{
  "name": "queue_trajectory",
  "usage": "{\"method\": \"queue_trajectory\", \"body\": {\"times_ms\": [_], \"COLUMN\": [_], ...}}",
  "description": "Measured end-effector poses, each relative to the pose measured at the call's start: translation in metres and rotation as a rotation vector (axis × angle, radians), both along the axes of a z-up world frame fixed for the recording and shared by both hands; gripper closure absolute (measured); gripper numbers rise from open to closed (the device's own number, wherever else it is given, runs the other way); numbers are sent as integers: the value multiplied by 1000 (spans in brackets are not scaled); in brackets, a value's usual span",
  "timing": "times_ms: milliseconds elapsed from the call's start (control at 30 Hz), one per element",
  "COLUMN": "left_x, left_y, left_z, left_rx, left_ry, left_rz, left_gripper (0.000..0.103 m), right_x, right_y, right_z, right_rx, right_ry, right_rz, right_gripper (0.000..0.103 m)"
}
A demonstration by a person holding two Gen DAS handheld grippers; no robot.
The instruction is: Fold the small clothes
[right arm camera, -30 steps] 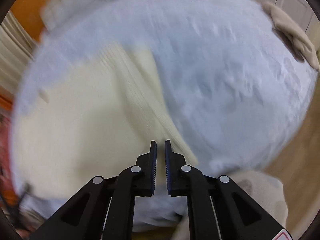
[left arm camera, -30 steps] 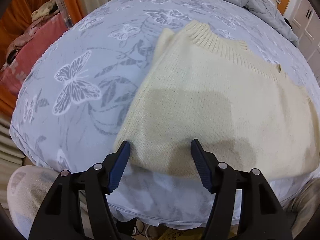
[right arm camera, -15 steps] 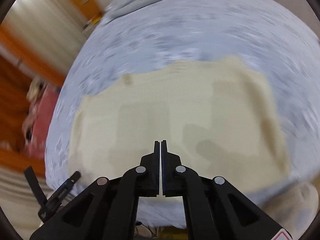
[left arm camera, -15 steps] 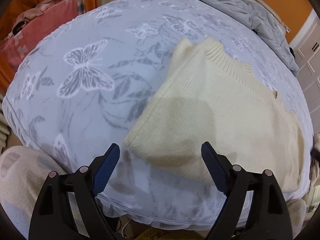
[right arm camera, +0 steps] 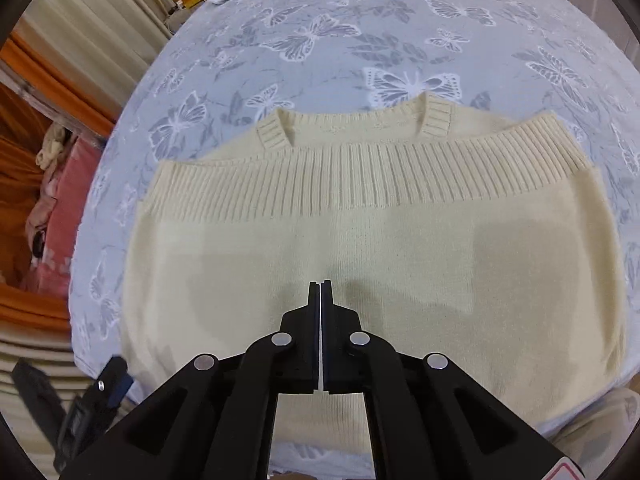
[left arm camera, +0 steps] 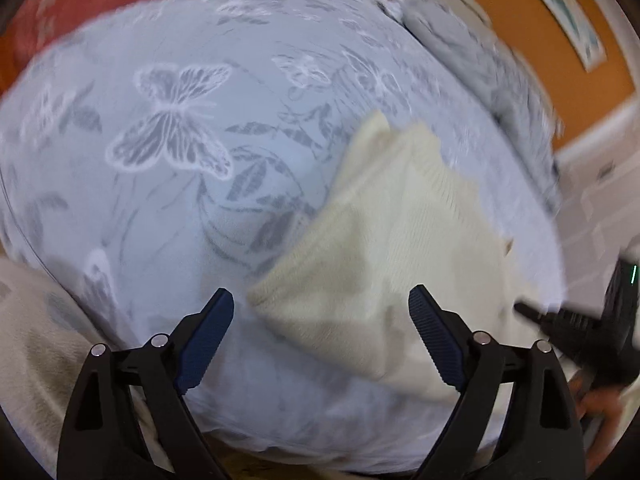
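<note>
A cream knit sweater (right arm camera: 372,248) lies folded on the bed, its ribbed hem doubled up to just below the collar. In the left wrist view the sweater (left arm camera: 392,256) lies right of centre, blurred. My left gripper (left arm camera: 320,336) is open and empty, held above the sweater's near left corner. My right gripper (right arm camera: 321,300) is shut and empty, held over the middle of the sweater. The left gripper also shows in the right wrist view (right arm camera: 108,384) at the lower left.
The bed (right arm camera: 320,36) has a pale blue sheet with white butterflies. A grey blanket (left arm camera: 480,64) lies at the far side. Pink bedding (right arm camera: 60,240) and orange curtains are to the left. The right gripper's body (left arm camera: 580,324) shows at the right edge.
My left gripper has drawn back to the left off the sweater and opened wider. My right gripper has swung round to face the sweater squarely and shut fully.
</note>
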State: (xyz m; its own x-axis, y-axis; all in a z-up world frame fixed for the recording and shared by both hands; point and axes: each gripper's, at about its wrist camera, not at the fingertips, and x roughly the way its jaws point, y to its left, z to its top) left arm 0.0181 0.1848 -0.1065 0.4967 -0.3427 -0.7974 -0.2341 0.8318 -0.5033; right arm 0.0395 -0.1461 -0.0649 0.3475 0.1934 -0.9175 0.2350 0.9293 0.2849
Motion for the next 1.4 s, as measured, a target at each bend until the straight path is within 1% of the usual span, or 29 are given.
{"method": "queue_trajectory", "body": {"times_ms": [33,100,133,167,233,333,367,400,433,467,500,567,600,700,767,800,833,867,900,967,1033,1100,1167,1200,1233,1267,1300,1367,1400], "left_x": [2,5,7,8,10,11,12,13,15,18,18,16,13,11,10,9,7,5,4,-1,-6,-12,-21,-23,-29,-34,-37,-43,-45], "left_y": [5,7,6,5,1,2,3,5,5,4,3,-3,-7,-22,-43,-54,-75,-88,-100,-137,-176,-208,-250,-262,-282,-300,-309,-333,-336], "left_z": [-6,-15,-20,-22,-22,-25,-25,-24,-26,-27,-23,-9,4,35,66,80,100,112,120,142,156,159,157,155,148,139,132,105,97], "left_rx": [-47,-88,-91,-88,-85,-107,-121,-154,-182,-195,-188,-167,-159,-165,-155,-142,-119,-107,-99,-67,-22,8,41,53,75,101,120,202,225], "left_ry": [18,54,76,80,77,78,76,59,66,78,73,42,18,-55,-122,-154,-196,-217,-234,-275,-305,-315,-314,-313,-301,-282,-269,-210,-191], "left_rz": [27,43,46,44,29,40,47,44,22,6,6,-21,-32,-66,-125,-159,-212,-246,-276,-361,-443,-505,-589,-611,-656,-698,-714,-752,-756], "left_gripper": [16,16,16,15,10,9,14,50,69,74,80,86,89,91,91,91,91,91,91,91,91,91,91,91,91,91,91,90,88], "right_x": [0,10,9,4,3,3,2,2,3,2,1,0,-1,-8,-17,-22,-30,-41,-50,-73,-95,-121,-145,-154,-160,-169,-175,-180,-182], "right_y": [3,12,13,5,3,1,-3,-5,-2,-3,-3,2,1,-9,-23,-29,-36,-46,-54,-78,-100,-125,-146,-154,-160,-168,-173,-177,-179], "right_z": [-5,-36,-48,-47,-45,-45,-45,-46,-46,-46,-45,-45,-45,-44,-38,-34,-29,-21,-16,-7,-1,4,7,7,6,4,2,0,0], "right_rx": [-4,-26,-22,-23,-12,-11,-4,5,10,14,14,15,21,82,161,197,220,224,231,253,265,263,253,254,259,276,285,299,305], "right_ry": [22,124,115,96,98,101,100,97,94,90,86,77,72,52,24,4,-17,-41,-62,-101,-121,-140,-159,-165,-168,-173,-171,-169,-170], "right_rz": [6,50,60,61,46,65,65,61,57,55,56,57,55,32,-13,-38,-64,-91,-103,-131,-166,-198,-223,-233,-238,-245,-250,-254,-254], "right_gripper": [103,103,103,103,103,103,103,103,103,103,103,103,103,103,102,96,92,83,79,79,79,77,77,75,74,70,67,64,59]}}
